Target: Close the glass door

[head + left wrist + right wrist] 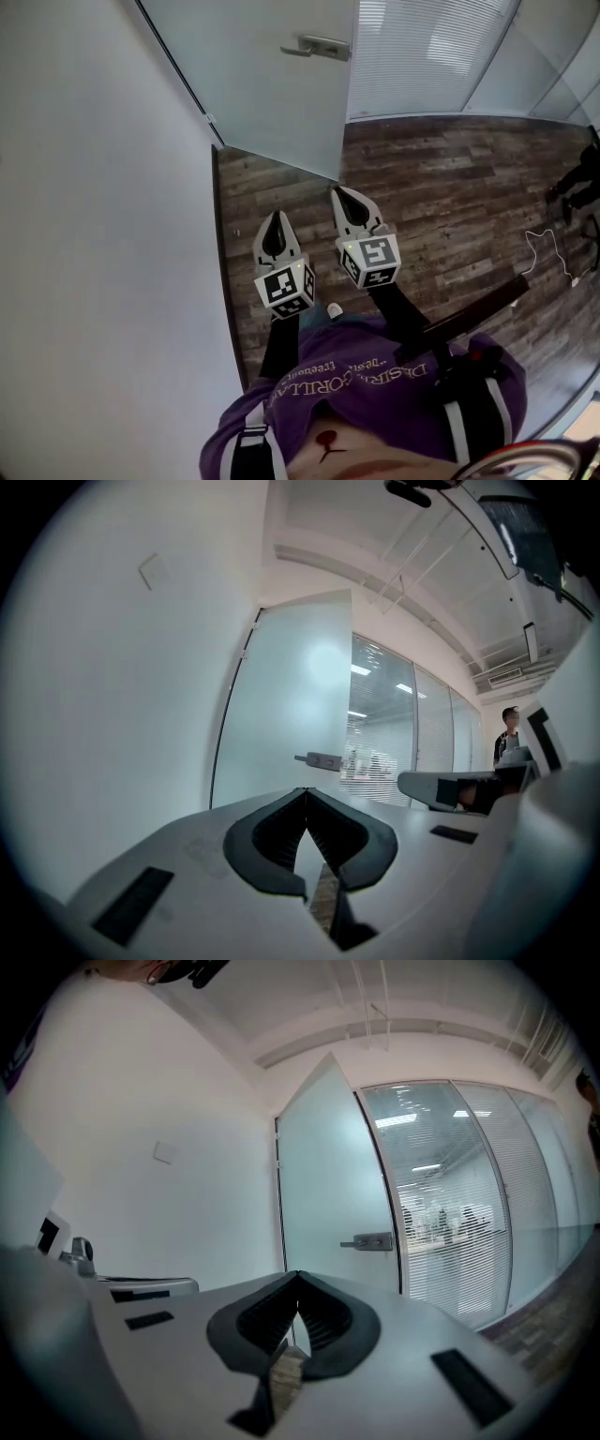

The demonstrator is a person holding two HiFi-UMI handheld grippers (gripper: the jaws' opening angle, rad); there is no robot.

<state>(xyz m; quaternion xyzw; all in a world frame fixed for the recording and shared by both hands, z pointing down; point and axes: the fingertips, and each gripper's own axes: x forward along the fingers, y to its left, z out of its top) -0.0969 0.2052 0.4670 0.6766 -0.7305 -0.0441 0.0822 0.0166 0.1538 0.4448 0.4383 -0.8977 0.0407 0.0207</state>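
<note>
A white wall (103, 234) fills the left side of the head view, and a dark wooden plank floor (450, 187) covers the right side. The glass door (262, 84) is frosted. It stands open at an angle to the white wall, with its hinged edge at the wall and its free edge out over the floor. Just to the right of the door there is a glass partition with horizontal blinds (422, 47).

At the bottom of the head view shows the person's purple shirt (375, 394) with some print on it. Both grippers point level toward the door, side by side and near each other, but they are apart from the door and touch nothing.

The left gripper (276, 217) has its jaws fully together; the tips meet and nothing is between them. The right gripper (339, 193) reaches a little further forward, and its jaws are also closed tip to tip, with nothing held.

A metal lever handle (319, 45) sits on the door near its free edge. In the left gripper view, another person (509, 733) stands far away at the right.
</note>
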